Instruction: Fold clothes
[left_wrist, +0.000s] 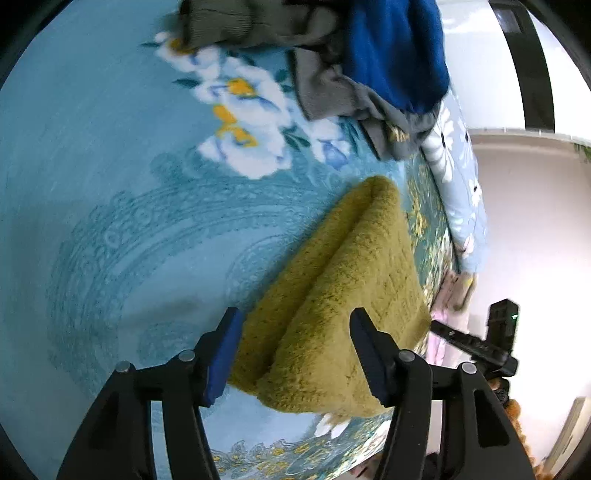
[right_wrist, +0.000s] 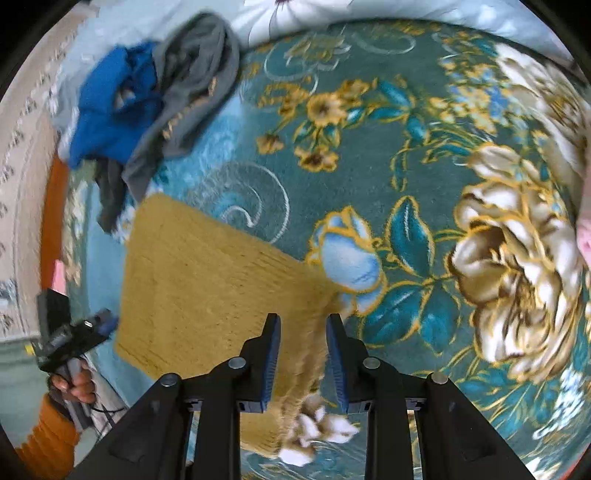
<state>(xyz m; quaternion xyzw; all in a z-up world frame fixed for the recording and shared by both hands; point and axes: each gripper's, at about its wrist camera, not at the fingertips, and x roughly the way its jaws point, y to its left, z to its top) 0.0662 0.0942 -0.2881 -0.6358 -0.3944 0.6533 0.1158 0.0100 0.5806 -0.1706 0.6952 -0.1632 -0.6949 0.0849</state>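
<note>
A folded mustard-yellow fluffy garment lies on the teal flowered blanket. My left gripper is open, its blue-padded fingers on either side of the garment's near end, above it. In the right wrist view the same garment lies flat at the left. My right gripper is open with a narrow gap, over the garment's right corner, and nothing is clamped between its jaws. The left gripper shows at the far left, held by a hand in an orange sleeve.
A heap of blue and grey clothes lies at the far end of the blanket, also seen in the right wrist view. A light flowered quilt runs along the bed's edge. The floor lies beyond.
</note>
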